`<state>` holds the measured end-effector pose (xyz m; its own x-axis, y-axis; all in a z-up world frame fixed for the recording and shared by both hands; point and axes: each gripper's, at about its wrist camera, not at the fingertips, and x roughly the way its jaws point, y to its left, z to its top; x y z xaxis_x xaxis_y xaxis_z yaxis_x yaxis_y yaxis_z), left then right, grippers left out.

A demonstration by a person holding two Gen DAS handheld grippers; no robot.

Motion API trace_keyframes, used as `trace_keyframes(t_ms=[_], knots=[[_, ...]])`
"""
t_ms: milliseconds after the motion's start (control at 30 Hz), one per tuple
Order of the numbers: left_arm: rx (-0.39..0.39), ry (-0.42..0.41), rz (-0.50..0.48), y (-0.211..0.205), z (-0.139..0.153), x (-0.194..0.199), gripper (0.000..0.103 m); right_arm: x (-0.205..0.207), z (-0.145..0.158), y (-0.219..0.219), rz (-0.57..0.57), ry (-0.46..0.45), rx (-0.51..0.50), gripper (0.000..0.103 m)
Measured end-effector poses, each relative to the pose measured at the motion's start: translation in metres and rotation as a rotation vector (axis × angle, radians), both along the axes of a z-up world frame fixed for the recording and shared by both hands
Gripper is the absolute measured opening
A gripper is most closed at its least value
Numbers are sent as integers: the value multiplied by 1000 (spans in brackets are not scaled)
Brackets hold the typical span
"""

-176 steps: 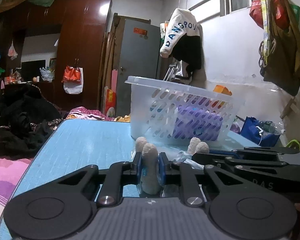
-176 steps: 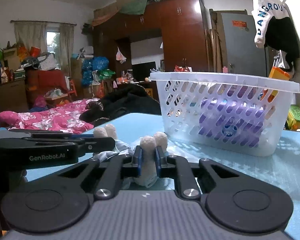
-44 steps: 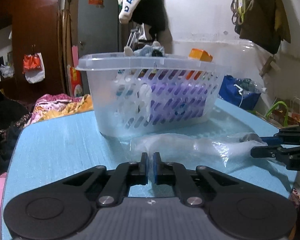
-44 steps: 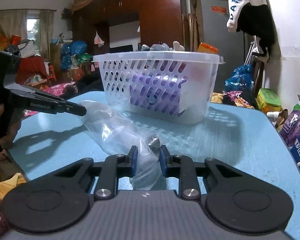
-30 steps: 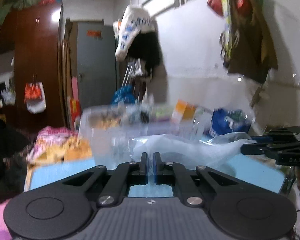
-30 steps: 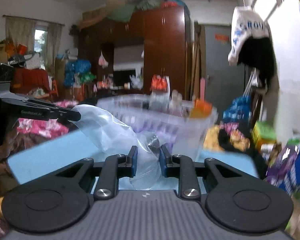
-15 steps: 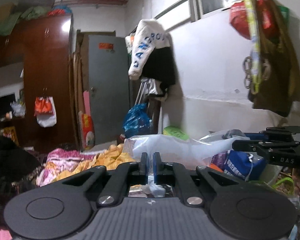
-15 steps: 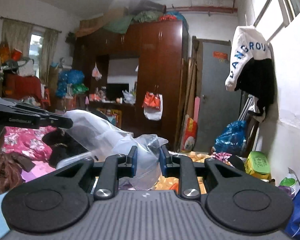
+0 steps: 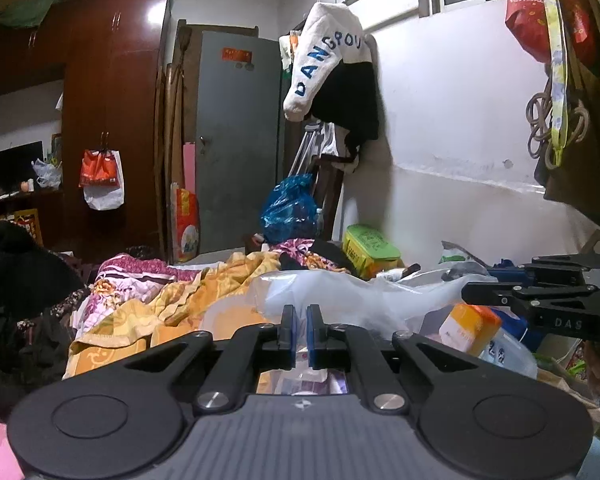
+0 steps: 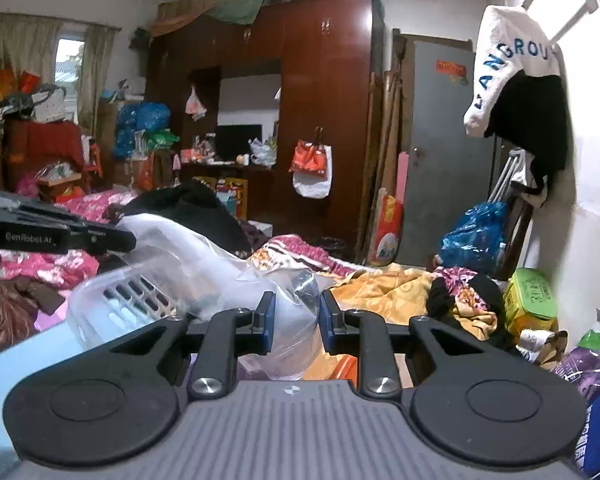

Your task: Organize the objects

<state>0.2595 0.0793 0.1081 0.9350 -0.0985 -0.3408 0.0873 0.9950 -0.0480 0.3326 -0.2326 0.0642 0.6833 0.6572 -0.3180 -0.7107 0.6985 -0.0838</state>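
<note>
Bag (image 9: 340, 296), of clear plastic, hangs stretched between the two grippers above the white basket (image 10: 112, 292), whose slotted rim shows at the lower left of the right wrist view. Left gripper (image 9: 300, 330) has its pads pressed together on a thin edge of the film; right gripper (image 10: 294, 324) pinches a thicker gathered bunch of it, so its fingers stand a little apart. Holding the bag at two separated points keeps the limp film taut and under control, where a single grip would likely let it droop and catch on the rim. Each gripper appears side-on in the other's view: the right one at the right edge, the left one at the left edge, both at about the same height. Orange carton (image 9: 470, 328) lies below the film, apparently in the basket. Blue table (image 10: 16, 360) shows near left. The likely aim is to lower the bag into the basket.
</note>
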Motion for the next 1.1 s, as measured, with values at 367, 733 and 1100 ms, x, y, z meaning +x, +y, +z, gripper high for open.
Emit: trace_keyframes(t_ms=[367, 733, 1100], knots=[[82, -156, 96, -6, -2, -20, 79, -8, 11, -25, -121, -47, 101, 103], [44, -80, 27, -24, -8, -48, 95, -44, 20, -31, -140, 27, 108, 103], [67, -125, 24, -57, -22, -144, 96, -106, -2, -38, -216, 92, 98, 103]])
